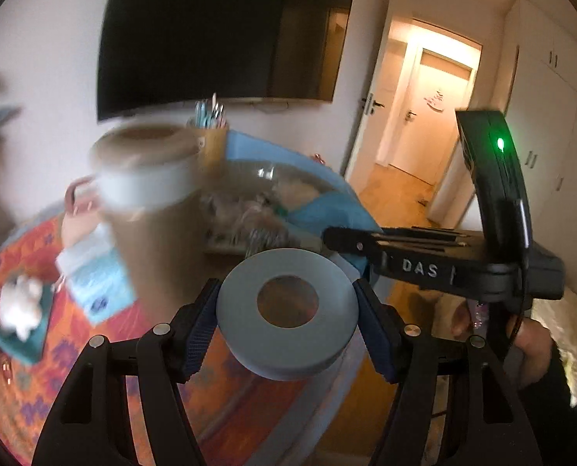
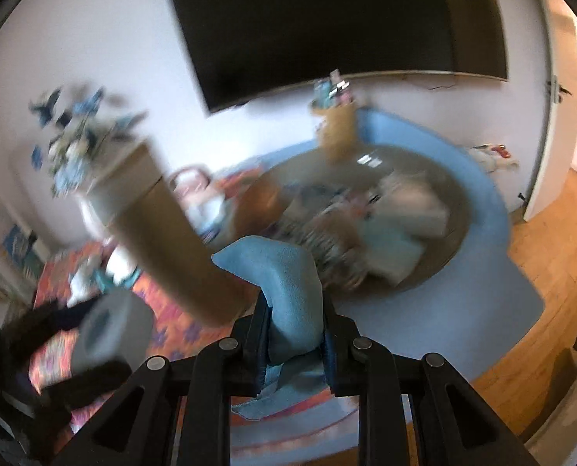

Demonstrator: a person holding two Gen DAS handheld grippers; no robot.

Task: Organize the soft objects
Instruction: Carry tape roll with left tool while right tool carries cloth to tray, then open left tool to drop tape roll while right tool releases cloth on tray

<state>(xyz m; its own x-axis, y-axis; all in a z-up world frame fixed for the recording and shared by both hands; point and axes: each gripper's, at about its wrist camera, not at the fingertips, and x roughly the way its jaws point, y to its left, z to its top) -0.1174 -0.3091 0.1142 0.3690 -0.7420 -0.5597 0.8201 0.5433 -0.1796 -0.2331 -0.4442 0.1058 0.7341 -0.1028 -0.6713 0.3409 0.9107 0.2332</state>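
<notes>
My left gripper (image 1: pixel 287 322) is shut on a grey soft ring (image 1: pixel 286 310) with a round hole, held above the table; the ring also shows in the right wrist view (image 2: pixel 113 334). My right gripper (image 2: pixel 294 334) is shut on a folded blue cloth (image 2: pixel 284 283), seen at the right in the left wrist view (image 1: pixel 327 209). A tall brown post (image 1: pixel 152 240) topped by another grey ring (image 1: pixel 148 178) stands just left of the held ring. A round tray (image 2: pixel 455 225) behind holds several soft things, blurred.
A blue-edged table (image 2: pixel 494 279) carries an orange patterned cloth (image 1: pixel 28 380), a tissue pack (image 1: pixel 94 275), a white plush toy (image 1: pixel 20 306) and a pen cup (image 1: pixel 210 136). A black TV (image 2: pixel 339 23) hangs on the wall. A doorway (image 1: pixel 424 116) opens at right.
</notes>
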